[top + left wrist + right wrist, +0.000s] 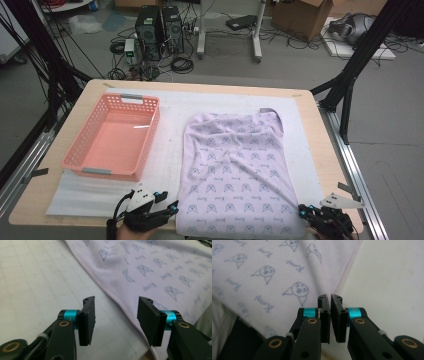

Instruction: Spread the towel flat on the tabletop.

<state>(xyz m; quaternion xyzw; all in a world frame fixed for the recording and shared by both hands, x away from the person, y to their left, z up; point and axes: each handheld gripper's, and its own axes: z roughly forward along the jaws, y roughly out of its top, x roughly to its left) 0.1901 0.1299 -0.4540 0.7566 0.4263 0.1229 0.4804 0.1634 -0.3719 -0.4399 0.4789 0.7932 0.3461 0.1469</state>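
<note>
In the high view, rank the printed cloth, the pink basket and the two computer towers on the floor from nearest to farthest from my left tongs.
From the left tongs, at the table's near edge:
1. Printed cloth: its near left hem lies just right of the tips.
2. Pink basket: up and to the left, on the white mat.
3. Computer towers: on the floor beyond the table's far edge.

Cloth ahead of left jaws: soft matt knit, pale lilac, printed, stitched hem. Mat beneath jaws: white, matt, faint grid. Jaw pads: black, matt; collars behind them glossy teal metal. Basket far ahead: smooth pink perforated plastic. Table edge: pale wood.
</note>
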